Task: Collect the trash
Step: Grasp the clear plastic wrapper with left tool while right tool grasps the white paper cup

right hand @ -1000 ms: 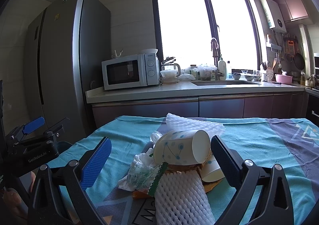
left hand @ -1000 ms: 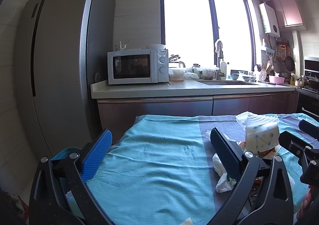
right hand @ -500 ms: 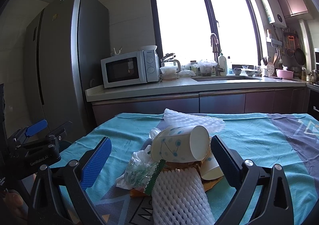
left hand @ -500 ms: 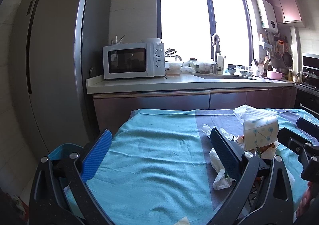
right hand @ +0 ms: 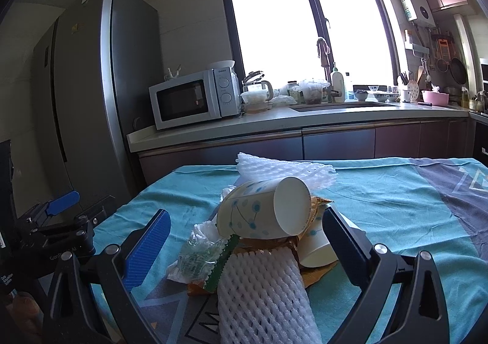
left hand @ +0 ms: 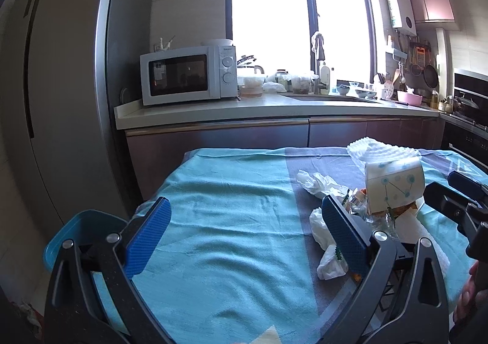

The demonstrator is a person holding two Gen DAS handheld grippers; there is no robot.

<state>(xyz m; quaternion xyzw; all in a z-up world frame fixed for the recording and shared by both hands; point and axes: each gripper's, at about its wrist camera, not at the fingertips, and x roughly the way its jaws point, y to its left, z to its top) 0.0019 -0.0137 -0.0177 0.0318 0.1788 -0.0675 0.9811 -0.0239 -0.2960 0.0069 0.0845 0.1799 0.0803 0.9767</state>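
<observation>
Kitchen light pours through a big window behind a counter that carries a microwave (left hand: 189,75), with a tall grey fridge at far left. From the left wrist view, a table draped in a teal cloth (left hand: 225,216) fills the foreground. The left gripper (left hand: 244,237) hangs over the bare near-left part of the cloth, its blue-padded fingers wide apart with nothing between them. Off the table's near-left corner sits a blue bin (left hand: 76,222), only partly visible behind the gripper; I cannot tell whether anything is in it. The trash lies in a heap on the right side of the table: a spotted paper cup (left hand: 393,188) on its side atop the pile, crumpled white tissue (left hand: 317,182) to its left, and white foam netting behind it. The right gripper shows at the right edge as a dark frame.

From the right wrist view, the right gripper (right hand: 244,237) faces the heap head-on, its fingers spread wide on either side of the pile and closed on nothing. The paper cup (right hand: 262,209) lies tipped with its open mouth toward the right, resting on brown wrappers and a second cup. A foam net sleeve (right hand: 262,289) lies nearest, just in front of the fingers, beside a clear plastic wrapper (right hand: 198,255); another foam net (right hand: 283,170) lies at the far side.

As I judge it, collecting has barely begun: the whole pile sits on the table, neither gripper holds a piece, and every item remains to be carried to the bin.
</observation>
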